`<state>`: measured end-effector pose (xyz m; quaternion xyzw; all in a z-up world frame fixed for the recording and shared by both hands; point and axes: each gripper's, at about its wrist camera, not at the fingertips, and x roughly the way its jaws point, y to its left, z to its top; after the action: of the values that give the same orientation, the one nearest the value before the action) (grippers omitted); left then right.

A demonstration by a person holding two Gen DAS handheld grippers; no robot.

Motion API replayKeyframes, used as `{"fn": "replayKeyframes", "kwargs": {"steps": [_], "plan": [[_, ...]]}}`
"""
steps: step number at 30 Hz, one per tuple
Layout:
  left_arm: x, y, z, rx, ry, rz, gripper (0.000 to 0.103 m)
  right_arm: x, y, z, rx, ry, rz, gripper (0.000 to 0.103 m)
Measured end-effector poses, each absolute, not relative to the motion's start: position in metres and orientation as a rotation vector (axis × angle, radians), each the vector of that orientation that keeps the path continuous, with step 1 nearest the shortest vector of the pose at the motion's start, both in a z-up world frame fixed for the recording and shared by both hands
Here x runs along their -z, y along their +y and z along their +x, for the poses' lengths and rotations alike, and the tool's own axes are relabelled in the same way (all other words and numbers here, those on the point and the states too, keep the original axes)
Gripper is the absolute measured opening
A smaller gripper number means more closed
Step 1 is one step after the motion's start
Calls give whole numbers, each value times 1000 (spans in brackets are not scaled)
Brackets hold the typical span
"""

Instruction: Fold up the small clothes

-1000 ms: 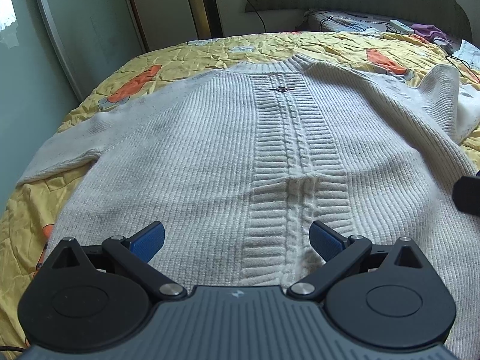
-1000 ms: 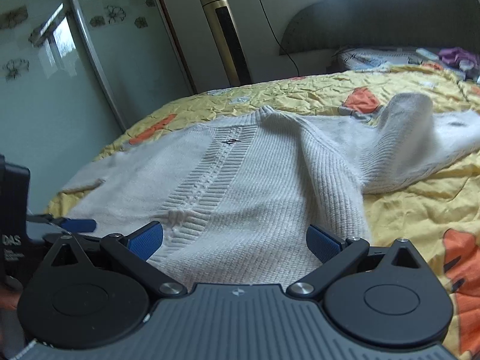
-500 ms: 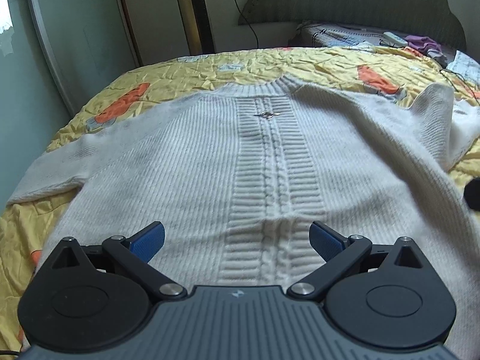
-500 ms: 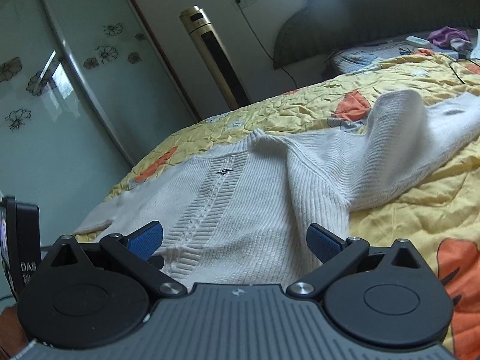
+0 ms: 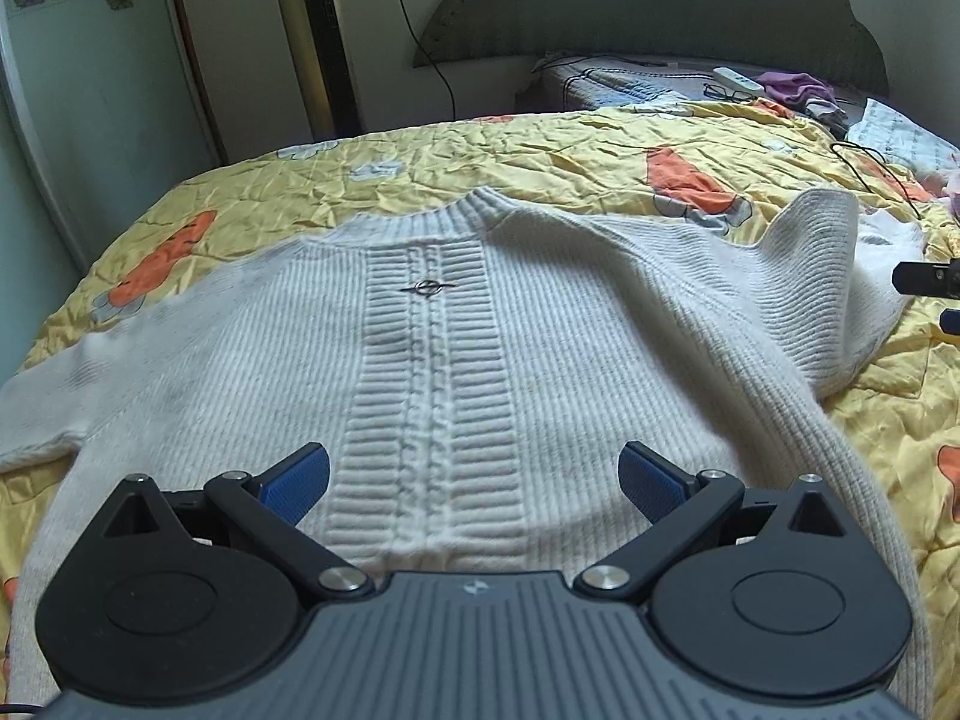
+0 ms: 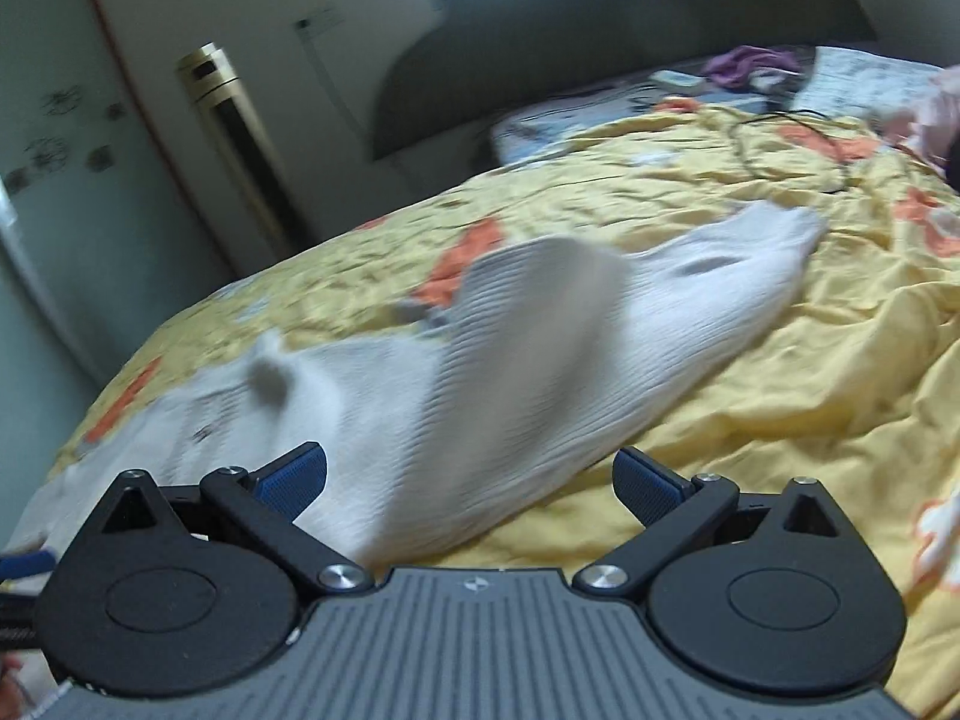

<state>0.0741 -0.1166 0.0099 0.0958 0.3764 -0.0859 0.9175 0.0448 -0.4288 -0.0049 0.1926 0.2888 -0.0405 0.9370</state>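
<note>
A white knitted sweater (image 5: 432, 360) lies spread front-up on the yellow bedspread (image 5: 600, 150), neck away from me. Its right sleeve (image 5: 822, 276) is humped up and bent. My left gripper (image 5: 474, 474) is open and empty, over the sweater's lower hem at the cable panel. In the right wrist view, my right gripper (image 6: 471, 477) is open and empty, just above the blurred right sleeve (image 6: 558, 348). Part of the right gripper shows at the right edge of the left wrist view (image 5: 930, 282).
The bed's dark headboard (image 5: 660, 12) is at the back. A pillow area holds a remote (image 5: 735, 78), glasses and purple cloth (image 5: 798, 90). A black cable (image 6: 786, 144) lies on the bedspread. A gold tower fan (image 5: 315, 42) and glass wardrobe door stand at the left.
Both grippers have lifted and tilted upward. The right gripper has swung right from the sweater's body to over the right sleeve. Both stay open.
</note>
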Motion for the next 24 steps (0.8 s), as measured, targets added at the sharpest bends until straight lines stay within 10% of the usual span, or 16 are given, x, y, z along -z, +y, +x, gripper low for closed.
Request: {"fn": "replayKeyframes", "kwargs": {"steps": [19, 24], "plan": [[4, -127, 93, 160, 811, 236, 103, 53, -598, 129, 279, 422, 831, 82], [3, -121, 94, 138, 817, 233, 103, 66, -627, 136, 385, 377, 1012, 16]]}}
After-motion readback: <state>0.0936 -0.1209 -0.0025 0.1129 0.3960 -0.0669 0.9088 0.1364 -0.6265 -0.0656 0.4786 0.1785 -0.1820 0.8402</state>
